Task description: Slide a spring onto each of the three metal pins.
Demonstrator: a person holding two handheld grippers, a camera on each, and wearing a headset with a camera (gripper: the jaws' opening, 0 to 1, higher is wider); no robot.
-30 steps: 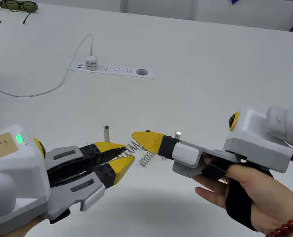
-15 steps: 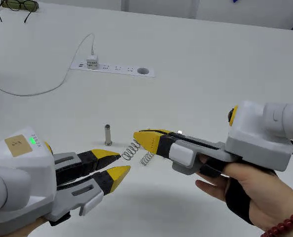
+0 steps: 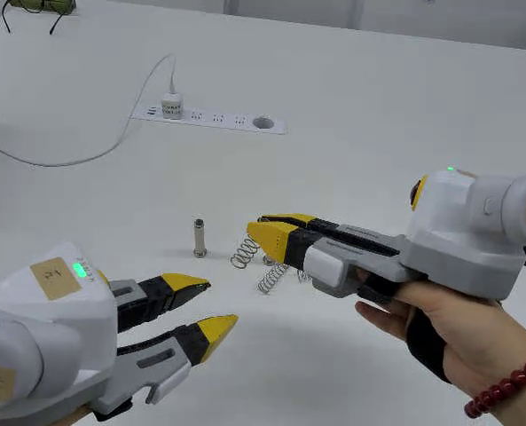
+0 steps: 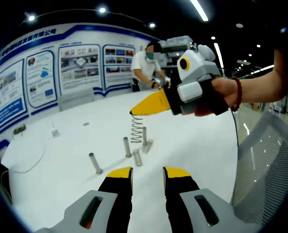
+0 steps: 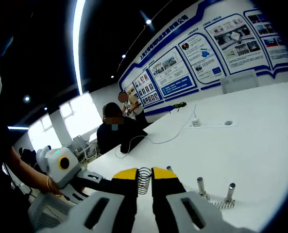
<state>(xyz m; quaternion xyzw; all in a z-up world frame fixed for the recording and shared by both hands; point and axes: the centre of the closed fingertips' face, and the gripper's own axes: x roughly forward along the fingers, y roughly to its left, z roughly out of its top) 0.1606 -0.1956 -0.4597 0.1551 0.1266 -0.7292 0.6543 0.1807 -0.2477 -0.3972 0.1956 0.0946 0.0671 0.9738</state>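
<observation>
My right gripper (image 3: pixel 267 234) reaches in from the right, shut on one end of a coiled spring (image 3: pixel 243 254) that hangs just above the table. In the right gripper view the spring (image 5: pixel 144 183) sits pinched between the yellow tips (image 5: pixel 144 173). A second spring (image 3: pixel 272 278) lies on the table under that gripper. One metal pin (image 3: pixel 199 238) stands upright to the left of the held spring, and two more pins (image 5: pixel 201 186) (image 5: pixel 229 191) stand in the right gripper view. My left gripper (image 3: pixel 200 305) is at the lower left, open and holding nothing, short of the pins (image 4: pixel 93 162).
A white power strip (image 3: pixel 211 119) with a plugged charger and cable lies at the back of the white table (image 3: pixel 378 106). Dark glasses (image 3: pixel 36 5) rest at the far left corner. People stand beyond the table in both gripper views.
My left gripper has drawn back toward me, away from the spring, and opened wider. The right gripper keeps its hold on the spring and has dropped slightly.
</observation>
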